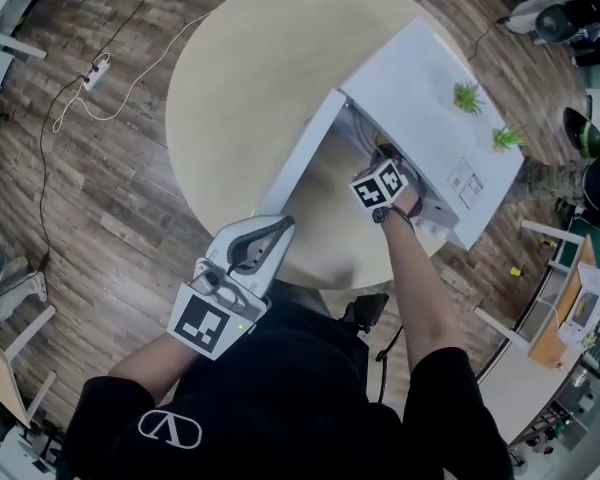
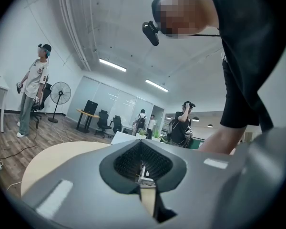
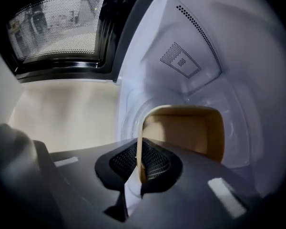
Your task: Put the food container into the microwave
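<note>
Overhead, microwave (image 1: 420,108) hides right claw (image 3: 139,168) pinching the food container (image 3: 190,132).

Head camera looks steeply down from above on a round tabletop (image 1: 230,78) and open microwave (image 1: 430,98). The left hand-held gripper (image 1: 278,230) camera faces level across that tabletop toward the microwave. The right hand-held gripper (image 3: 139,168) camera sits close inside the microwave's cavity, angled downward.

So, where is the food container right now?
In the right gripper view the food container is inside the microwave, low and right of centre, one wall pinched in the right gripper.
</note>
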Tool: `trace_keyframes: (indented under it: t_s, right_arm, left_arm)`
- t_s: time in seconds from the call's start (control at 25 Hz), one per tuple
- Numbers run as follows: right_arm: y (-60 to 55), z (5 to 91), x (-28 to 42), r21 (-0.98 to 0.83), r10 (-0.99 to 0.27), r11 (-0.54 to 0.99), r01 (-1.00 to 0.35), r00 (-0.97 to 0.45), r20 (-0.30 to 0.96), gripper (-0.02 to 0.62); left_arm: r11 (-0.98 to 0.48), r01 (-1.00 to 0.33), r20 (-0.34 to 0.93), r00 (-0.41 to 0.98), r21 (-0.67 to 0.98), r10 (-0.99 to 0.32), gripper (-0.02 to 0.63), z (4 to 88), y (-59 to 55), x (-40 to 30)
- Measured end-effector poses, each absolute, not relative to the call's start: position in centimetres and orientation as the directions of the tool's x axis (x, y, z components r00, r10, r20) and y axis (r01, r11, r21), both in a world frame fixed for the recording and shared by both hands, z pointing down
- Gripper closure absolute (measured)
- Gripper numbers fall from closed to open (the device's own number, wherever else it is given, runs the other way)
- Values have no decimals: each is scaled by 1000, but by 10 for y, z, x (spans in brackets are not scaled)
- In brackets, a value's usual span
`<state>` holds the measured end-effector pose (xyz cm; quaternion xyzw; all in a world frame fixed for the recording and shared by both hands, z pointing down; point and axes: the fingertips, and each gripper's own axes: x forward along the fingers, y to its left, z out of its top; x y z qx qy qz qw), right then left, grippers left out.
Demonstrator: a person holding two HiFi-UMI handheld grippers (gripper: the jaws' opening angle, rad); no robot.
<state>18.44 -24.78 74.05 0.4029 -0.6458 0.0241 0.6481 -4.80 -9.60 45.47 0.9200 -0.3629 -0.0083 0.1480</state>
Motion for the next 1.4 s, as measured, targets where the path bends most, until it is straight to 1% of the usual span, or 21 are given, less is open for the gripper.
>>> trace_keyframes:
  t_s: [0.2, 0.4, 0.44, 0.56, 0.6, 1.0, 1.24, 1.4]
  right_arm:
    - [-251, 739, 181, 524, -533, 661, -537, 156, 831, 581]
    - [-258, 738, 182, 570, -583, 616, -544, 171, 794, 559]
    - [-259, 737, 182, 581, -595, 609, -540, 173, 785, 548]
    - [-259, 732, 184, 613, -623, 582, -535, 191, 759, 448]
    - [-257, 730, 183, 614, -628, 577, -538, 189, 755, 443]
    - [-202, 694, 169, 602, -666, 532, -595, 145, 732, 443]
    - [-127, 679, 140, 480, -612, 608, -632, 13, 791, 445]
    - [-73, 657, 133, 409, -582, 633, -658, -56, 811, 462]
  left_arm:
    - [-692, -664, 97, 738, 285, -668, 606, 457, -95, -48]
    - [-692, -661, 109, 742, 291, -662, 606, 461, -92, -48]
    - [-692, -660, 114, 742, 292, -660, 606, 462, -91, -48]
    - [-694, -657, 116, 745, 293, -657, 606, 462, -89, -48]
    - [-697, -656, 113, 747, 291, -656, 606, 462, -88, -47]
    - [-726, -630, 115, 771, 275, -626, 606, 452, -88, -40]
    - [-753, -611, 92, 788, 244, -609, 606, 439, -97, -29]
    - [-783, -584, 73, 809, 216, -583, 606, 425, -98, -13]
